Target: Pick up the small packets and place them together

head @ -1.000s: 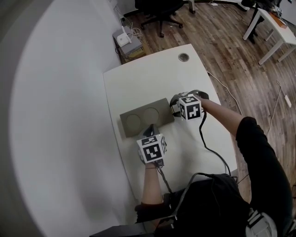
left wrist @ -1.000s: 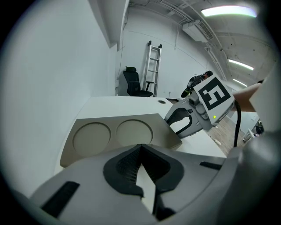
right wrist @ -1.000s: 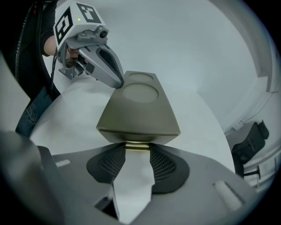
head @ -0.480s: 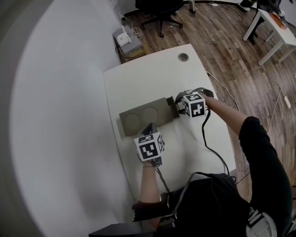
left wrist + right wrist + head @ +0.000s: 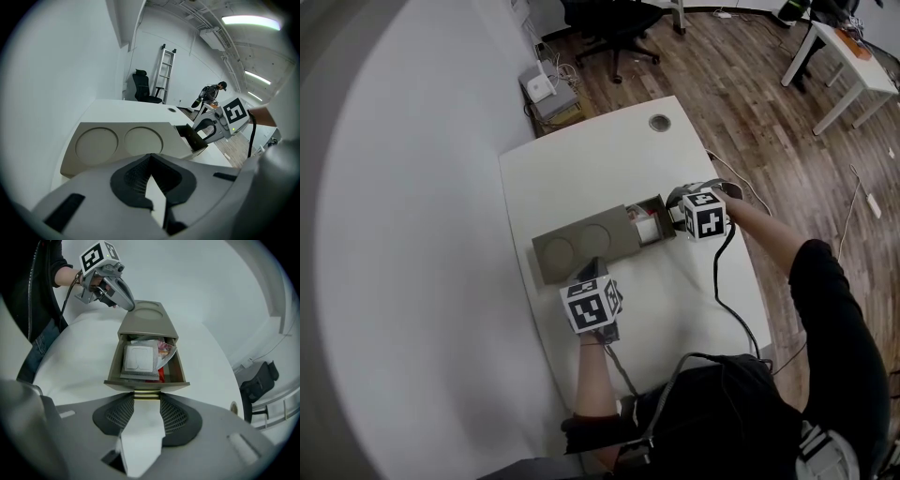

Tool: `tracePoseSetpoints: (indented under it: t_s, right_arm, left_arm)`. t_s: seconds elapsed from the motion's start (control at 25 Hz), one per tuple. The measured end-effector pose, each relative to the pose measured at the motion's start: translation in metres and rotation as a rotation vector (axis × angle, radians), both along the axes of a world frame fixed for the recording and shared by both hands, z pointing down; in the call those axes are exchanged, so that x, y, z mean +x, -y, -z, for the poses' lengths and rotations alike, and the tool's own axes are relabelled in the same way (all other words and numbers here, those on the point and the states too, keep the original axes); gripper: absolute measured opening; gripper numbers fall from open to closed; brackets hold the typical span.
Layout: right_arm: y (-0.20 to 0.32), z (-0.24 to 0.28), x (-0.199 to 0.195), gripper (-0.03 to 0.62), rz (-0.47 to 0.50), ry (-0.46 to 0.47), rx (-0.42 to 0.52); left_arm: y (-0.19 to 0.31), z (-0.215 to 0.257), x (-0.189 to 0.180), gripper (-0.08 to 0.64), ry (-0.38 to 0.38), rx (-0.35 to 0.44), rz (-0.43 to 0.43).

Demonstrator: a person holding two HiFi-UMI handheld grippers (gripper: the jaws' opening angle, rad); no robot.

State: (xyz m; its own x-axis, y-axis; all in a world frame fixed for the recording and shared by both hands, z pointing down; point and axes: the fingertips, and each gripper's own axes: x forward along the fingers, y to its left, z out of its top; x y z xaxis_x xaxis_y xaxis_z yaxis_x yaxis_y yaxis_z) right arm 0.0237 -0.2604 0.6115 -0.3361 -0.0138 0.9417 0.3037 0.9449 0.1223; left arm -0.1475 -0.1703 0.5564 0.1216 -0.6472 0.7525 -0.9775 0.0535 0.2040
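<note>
Pulled out since earlier, the drawer (image 5: 146,382) is clamped at its handle (image 5: 146,393) by the right claw (image 5: 146,399); the box (image 5: 122,140) is touched by the closed, empty left claw (image 5: 150,157).

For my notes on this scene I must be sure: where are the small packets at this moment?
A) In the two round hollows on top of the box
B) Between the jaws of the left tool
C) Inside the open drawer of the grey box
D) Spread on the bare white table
C: the right gripper view shows the packets lying inside the open drawer of the box.
</note>
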Motion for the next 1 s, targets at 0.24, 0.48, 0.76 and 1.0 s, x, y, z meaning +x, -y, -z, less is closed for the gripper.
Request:
tracePoseSetpoints:
  t_s: [0.24,0.48,0.76,1.0]
  right_arm:
    - [0.007,-0.002,0.023,0.169,-0.012,-0.034,0.014]
    - [0.015,-0.002,0.046,0.169,-0.044,-0.051,0.02]
    - [0.022,-0.001,0.069,0.169,-0.071,-0.066,0.022]
    - [0.028,-0.004,0.092,0.169,-0.113,-0.083,0.021]
  left_arm:
    - [0.0,-0.001,0.001,-0.003,-0.005,0.001,-0.002]
    - [0.001,0.0,0.0,-0.003,-0.006,0.0,0.001]
    - [0.001,0.002,0.003,-0.003,-0.01,-0.003,0.008]
    - [0.001,0.002,0.002,-0.003,-0.001,-0.007,0.01]
